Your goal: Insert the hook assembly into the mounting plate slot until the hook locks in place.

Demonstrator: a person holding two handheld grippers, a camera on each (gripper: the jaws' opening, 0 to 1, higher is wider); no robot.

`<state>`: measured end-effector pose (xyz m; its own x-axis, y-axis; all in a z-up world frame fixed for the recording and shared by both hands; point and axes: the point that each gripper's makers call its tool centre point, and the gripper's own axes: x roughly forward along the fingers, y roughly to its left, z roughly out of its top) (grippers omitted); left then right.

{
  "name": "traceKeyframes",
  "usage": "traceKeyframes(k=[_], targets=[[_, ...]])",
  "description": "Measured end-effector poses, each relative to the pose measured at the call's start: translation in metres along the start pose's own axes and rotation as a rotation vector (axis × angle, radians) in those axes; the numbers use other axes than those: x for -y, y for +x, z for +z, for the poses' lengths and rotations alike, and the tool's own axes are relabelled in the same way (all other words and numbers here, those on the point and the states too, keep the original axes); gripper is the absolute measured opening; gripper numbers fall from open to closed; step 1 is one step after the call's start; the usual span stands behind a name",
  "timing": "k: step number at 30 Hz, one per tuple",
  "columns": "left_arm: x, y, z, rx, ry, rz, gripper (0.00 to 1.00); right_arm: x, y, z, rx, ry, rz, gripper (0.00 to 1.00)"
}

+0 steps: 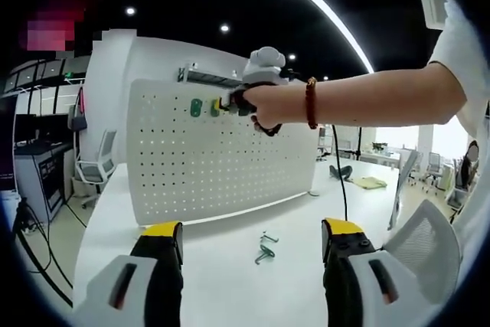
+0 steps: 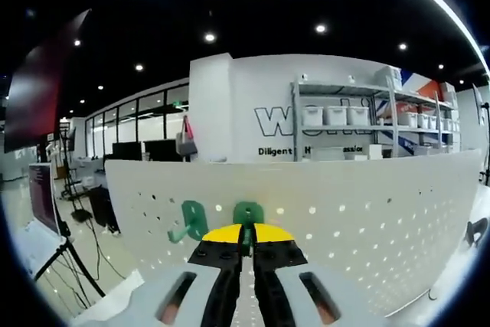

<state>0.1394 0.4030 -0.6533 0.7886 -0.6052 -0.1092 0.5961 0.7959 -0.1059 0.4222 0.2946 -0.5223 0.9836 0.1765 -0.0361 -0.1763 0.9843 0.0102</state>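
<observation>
Green hook [image 2: 248,214] sat pinched between the right gripper's [image 2: 246,244] jaws, pressed against the white peg board [image 2: 367,212] beside another green hook [image 2: 189,221]. The left gripper [image 1: 253,239] hung wide open above the table [image 1: 230,281], near two loose metal hooks [image 1: 266,249].

White perforated mounting plate [image 2: 321,212] upright, two green hooks [image 2: 188,222] mounted, spare metal hooks [image 1: 266,249] on table

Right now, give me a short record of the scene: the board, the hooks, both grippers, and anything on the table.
board: white pegboard standing upright on the white table
hooks on board: two green hooks, side by side near the top
right gripper: shut on the second green hook, against the board
left gripper: open, holding nothing, hanging over the table
loose parts: metal hooks lying on the table in front of the board
</observation>
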Motion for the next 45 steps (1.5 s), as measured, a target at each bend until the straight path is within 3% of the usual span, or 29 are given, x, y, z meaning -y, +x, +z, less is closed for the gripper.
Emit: traceKeyframes(k=[8, 19, 29, 45], targets=[[0.003, 0.002, -0.001, -0.006, -0.002, -0.006, 0.76, -0.004, 0.003, -0.006, -0.022, 0.007, 0.056, 0.08], [0.005, -0.001, 0.002, -0.005, 0.002, 0.001, 0.76, -0.002, -0.005, -0.008, -0.019, 0.004, 0.074, 0.15], [0.022, -0.005, 0.001, -0.031, 0.015, -0.022, 0.75, 0.008, -0.032, -0.006, -0.009, 0.021, 0.087, 0.17], [0.055, 0.004, -0.003, -0.058, 0.024, -0.071, 0.75, 0.033, -0.082, -0.039, -0.056, 0.031, 0.103, 0.15]])
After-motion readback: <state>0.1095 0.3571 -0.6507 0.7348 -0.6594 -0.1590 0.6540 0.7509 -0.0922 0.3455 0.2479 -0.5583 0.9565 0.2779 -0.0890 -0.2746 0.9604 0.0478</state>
